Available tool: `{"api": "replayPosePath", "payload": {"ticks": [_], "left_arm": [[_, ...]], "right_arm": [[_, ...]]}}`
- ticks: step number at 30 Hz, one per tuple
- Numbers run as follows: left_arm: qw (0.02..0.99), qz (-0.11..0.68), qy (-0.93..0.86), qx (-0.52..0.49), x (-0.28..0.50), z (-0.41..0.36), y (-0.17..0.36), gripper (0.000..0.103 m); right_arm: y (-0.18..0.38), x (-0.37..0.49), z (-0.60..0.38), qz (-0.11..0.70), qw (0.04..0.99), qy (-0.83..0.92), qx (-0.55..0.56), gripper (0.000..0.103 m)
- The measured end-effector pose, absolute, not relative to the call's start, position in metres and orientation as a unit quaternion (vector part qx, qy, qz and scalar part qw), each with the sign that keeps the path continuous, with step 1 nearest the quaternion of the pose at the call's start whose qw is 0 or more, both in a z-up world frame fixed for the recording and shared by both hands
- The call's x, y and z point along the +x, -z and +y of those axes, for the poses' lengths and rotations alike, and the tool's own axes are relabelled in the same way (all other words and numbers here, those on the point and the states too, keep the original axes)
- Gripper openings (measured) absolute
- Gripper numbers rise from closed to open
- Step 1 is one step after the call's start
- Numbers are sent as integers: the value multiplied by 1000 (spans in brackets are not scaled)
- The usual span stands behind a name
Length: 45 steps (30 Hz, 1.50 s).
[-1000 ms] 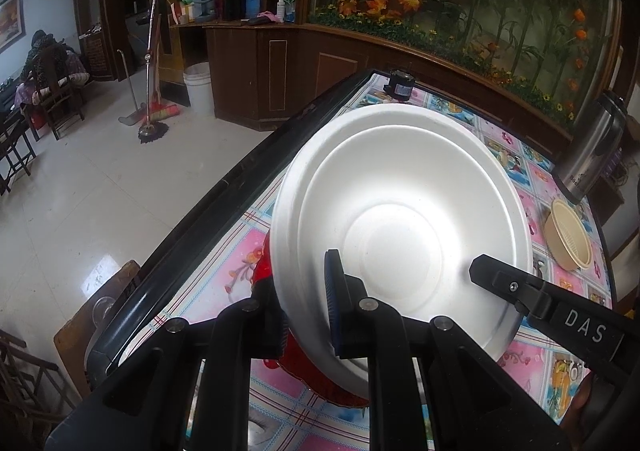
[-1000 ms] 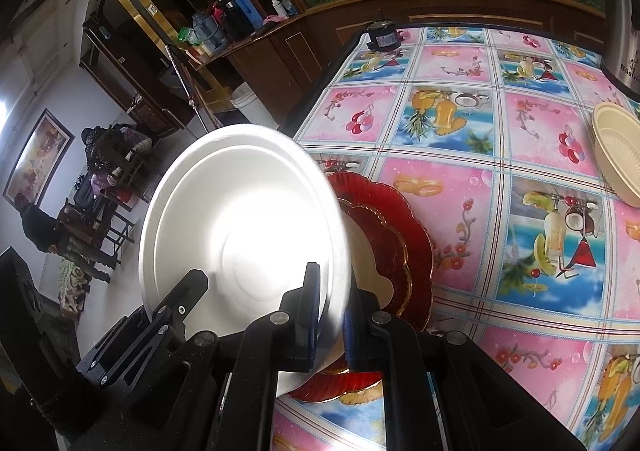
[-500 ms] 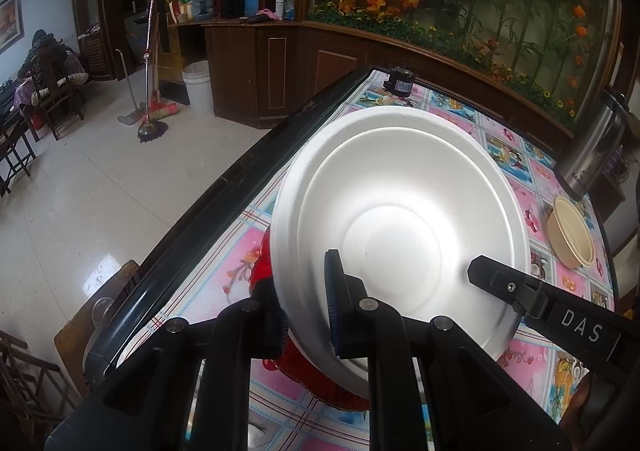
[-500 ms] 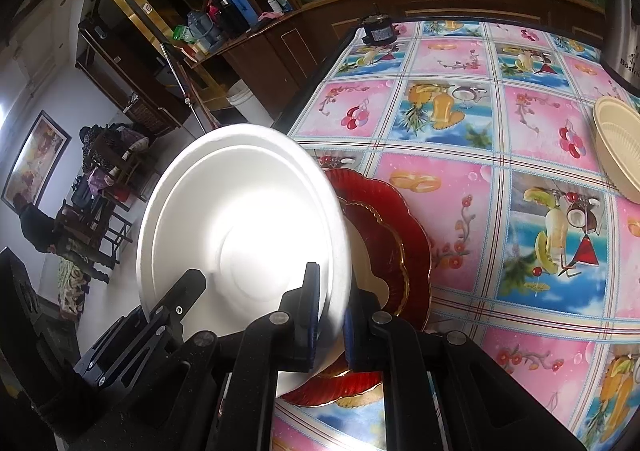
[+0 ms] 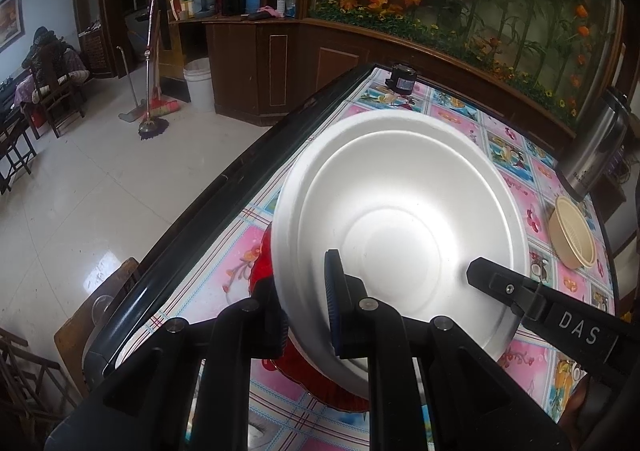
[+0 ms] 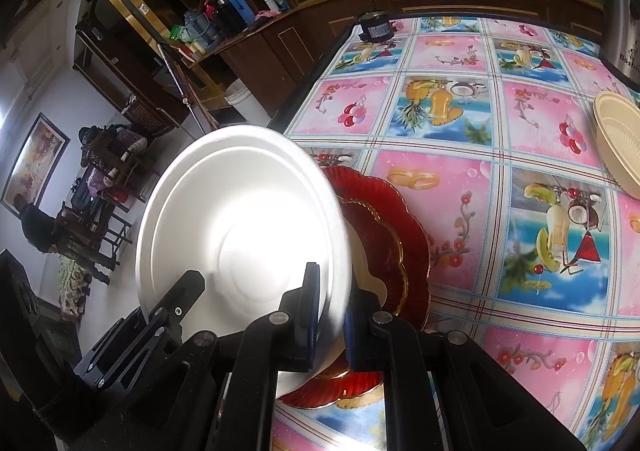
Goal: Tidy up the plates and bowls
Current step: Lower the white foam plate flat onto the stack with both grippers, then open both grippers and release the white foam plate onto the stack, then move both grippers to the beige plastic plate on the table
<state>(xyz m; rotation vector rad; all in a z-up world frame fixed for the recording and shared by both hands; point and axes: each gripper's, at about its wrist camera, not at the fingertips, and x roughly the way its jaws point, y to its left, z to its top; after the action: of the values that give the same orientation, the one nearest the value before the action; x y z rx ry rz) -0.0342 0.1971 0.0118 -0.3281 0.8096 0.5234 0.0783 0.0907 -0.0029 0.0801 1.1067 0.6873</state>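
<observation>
Left wrist view: the left gripper (image 5: 306, 303) is clenched on the near rim of a white plate (image 5: 400, 219), one finger inside the dish, the other behind the rim. The right gripper (image 6: 330, 315) clamps the same white plate at another point of its rim, its arm crossing in just to the right of the left jaws. The plate is held tilted between the two, above a red plate (image 6: 384, 235) that lies on the tablecloth (image 6: 472, 139) directly beyond and below the right jaws.

Risks, as judged:
- Both grips are on a thin rim only. Any twist of one hand against the other could bend or crack the plate, or pull it out of one pair of jaws.
- If one gripper lets go before the plate is seated, it would swing down on the other grip and strike the red plate.
- The stack sits close to the table edge, left of the jaws; a careless push could slide it toward the floor.

A beige bowl (image 6: 618, 139), well to the right, is not at risk
</observation>
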Motion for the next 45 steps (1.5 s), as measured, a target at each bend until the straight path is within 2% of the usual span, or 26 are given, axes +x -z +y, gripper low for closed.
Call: {"api": "replayPosePath", "payload": {"ticks": [3, 20, 22, 24, 25, 26, 29, 30, 33, 35, 38, 41, 45], "left_arm": [[874, 387, -252, -153, -35, 197, -12, 13], [869, 393, -257, -155, -35, 199, -10, 14], [869, 391, -259, -156, -35, 200, -11, 15], [869, 390, -261, -158, -37, 202, -13, 20], [869, 389, -262, -157, -37, 202, -13, 22], [870, 387, -263, -157, -38, 202, -14, 27], [871, 382, -269, -154, -42, 202, -17, 45], [871, 380, -271, -153, -43, 202, -18, 53], [873, 374, -275, -149, -46, 201, -22, 69], [875, 370, -276, -147, -47, 200, -26, 72], [875, 367, -278, -148, -49, 199, -30, 74], [876, 366, -277, -149, -50, 196, -33, 75], [880, 363, -263, -159, -52, 189, -39, 75]], "right_arm": [[4, 78, 93, 517, 793, -320, 35, 14], [4, 76, 96, 516, 796, -316, 29, 14], [2, 75, 96, 513, 798, -315, 28, 17], [1, 76, 95, 512, 800, -313, 29, 26], [0, 75, 95, 510, 802, -310, 29, 35], [-1, 75, 94, 507, 805, -308, 28, 40], [-4, 74, 92, 505, 806, -308, 32, 41], [-4, 73, 92, 504, 806, -308, 34, 45], [-6, 72, 88, 500, 808, -308, 40, 53], [-9, 71, 85, 498, 809, -308, 47, 63], [-12, 71, 80, 495, 809, -312, 60, 71], [-13, 70, 73, 498, 802, -319, 86, 84], [-7, 71, 59, 517, 779, -332, 123, 91]]}}
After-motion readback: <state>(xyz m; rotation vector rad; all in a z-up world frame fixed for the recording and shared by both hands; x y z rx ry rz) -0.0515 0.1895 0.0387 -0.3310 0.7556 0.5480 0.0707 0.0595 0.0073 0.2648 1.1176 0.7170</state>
